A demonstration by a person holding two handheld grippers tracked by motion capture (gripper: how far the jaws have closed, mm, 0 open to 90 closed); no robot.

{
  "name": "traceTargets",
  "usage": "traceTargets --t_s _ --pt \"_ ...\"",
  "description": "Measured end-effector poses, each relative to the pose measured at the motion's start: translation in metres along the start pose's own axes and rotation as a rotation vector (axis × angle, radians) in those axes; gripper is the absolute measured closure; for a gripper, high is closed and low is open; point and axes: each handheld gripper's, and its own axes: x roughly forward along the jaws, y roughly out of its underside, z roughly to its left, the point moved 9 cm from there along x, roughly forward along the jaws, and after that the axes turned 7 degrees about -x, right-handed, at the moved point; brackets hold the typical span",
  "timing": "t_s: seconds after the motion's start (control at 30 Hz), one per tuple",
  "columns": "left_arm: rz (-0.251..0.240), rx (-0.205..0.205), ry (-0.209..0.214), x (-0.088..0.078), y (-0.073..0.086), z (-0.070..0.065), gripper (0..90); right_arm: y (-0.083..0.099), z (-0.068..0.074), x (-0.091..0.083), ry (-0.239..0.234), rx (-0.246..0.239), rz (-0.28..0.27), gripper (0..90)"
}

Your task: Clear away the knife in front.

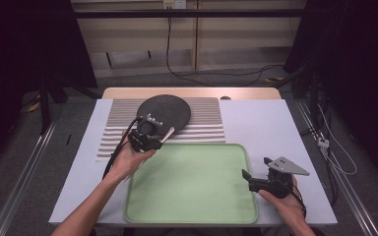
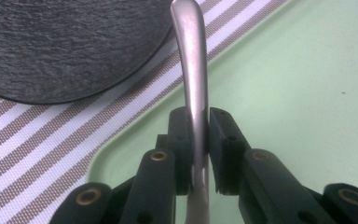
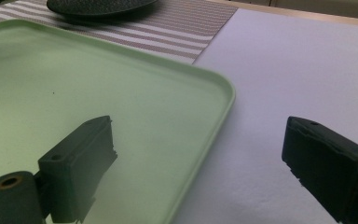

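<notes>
Metal handle clamped in left gripper, over green tray w/ nothing inside

a: where does the high view sit?

b: above the near edge of the table, looking forward and down, far enough back to take in the whole top and the floor beyond.

a: and the left gripper view?

b: very close, low over the corner of the green tray, looking along its jaws toward the striped mat and dark round plate.

a: the right gripper view?

b: low at the tray's right rim, facing across it. all three share the tray, mat and plate.
</notes>
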Motion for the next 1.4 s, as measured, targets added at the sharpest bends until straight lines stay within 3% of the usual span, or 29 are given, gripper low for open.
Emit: traceTargets --t_s 0.27,0.67,1.2,1.33,1.4 --pt "0.022 0.024 0.002 0.004 0.012 -0.014 80.0 0.000 0.001 0.001 -0.002 -0.006 0.002 9.6" --pt "0.071 0.029 0.003 0.019 0.027 -0.021 80.0 0.000 0.003 0.001 -0.007 -0.011 0.003 9.5" --pt "0.103 0.016 0.035 0.021 0.037 -0.038 79.9 0.000 0.002 0.000 -0.005 -0.008 0.004 9.5" --pt "0.131 0.008 0.061 0.025 0.042 -0.045 79.9 0.000 0.002 0.000 -0.007 -0.009 0.003 9.5" --pt "0.133 0.005 0.047 0.028 0.043 -0.044 79.9 0.000 0.002 0.000 -0.006 -0.008 0.003 9.5"
